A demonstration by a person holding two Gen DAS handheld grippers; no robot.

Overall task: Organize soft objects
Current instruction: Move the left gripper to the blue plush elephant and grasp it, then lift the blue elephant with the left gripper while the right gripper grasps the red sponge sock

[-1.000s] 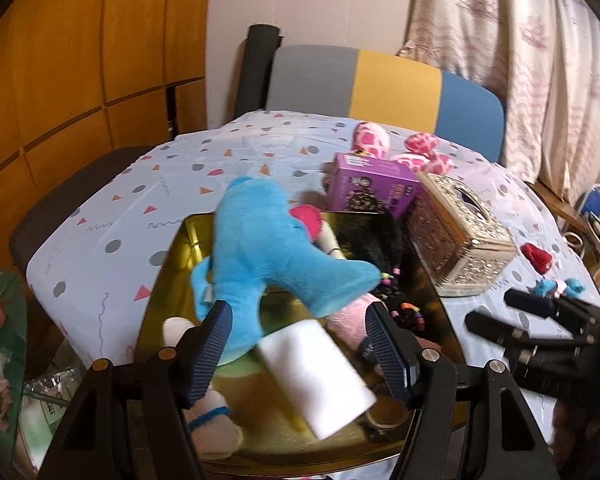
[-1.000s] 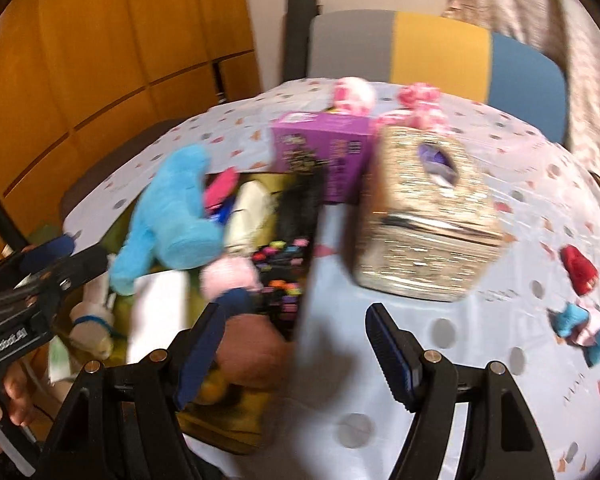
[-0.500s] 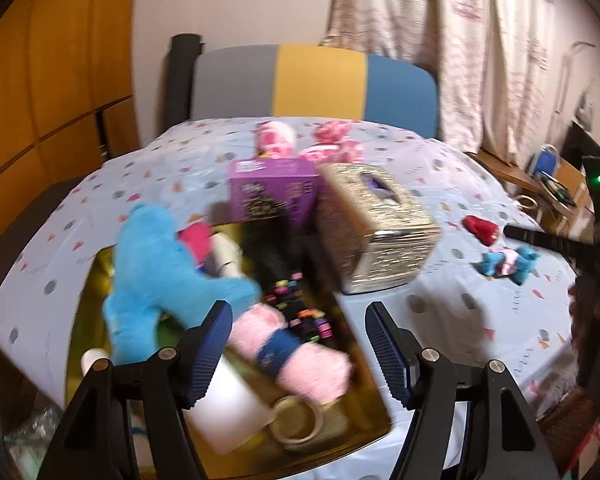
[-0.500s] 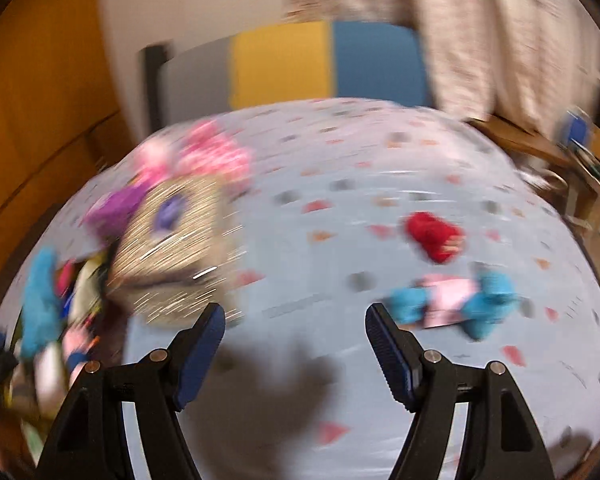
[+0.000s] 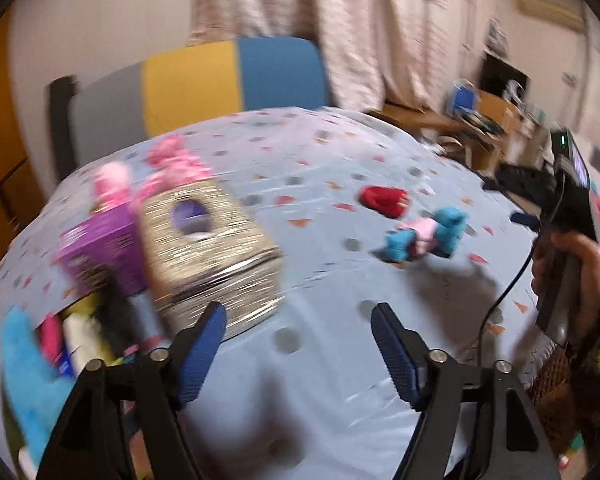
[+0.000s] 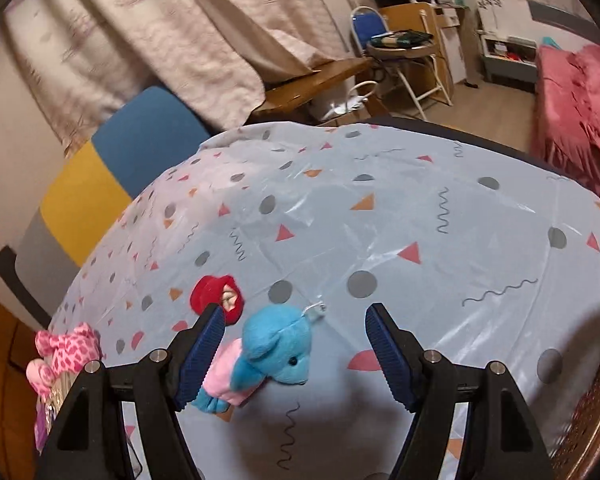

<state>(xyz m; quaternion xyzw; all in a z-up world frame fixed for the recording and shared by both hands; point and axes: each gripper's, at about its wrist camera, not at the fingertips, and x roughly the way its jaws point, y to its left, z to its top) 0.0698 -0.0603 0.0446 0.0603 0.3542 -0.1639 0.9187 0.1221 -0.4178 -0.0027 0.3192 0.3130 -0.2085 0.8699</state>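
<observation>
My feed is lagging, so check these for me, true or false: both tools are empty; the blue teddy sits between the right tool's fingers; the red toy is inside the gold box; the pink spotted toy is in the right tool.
1. Both tools are empty: true. The left tool and the right tool grip nothing.
2. Blue teddy between the right tool's fingers: true, untouched on the tablecloth.
3. Red toy inside the gold box: false, it lies on the tablecloth.
4. Pink spotted toy in the right tool: false, it lies far left.
</observation>
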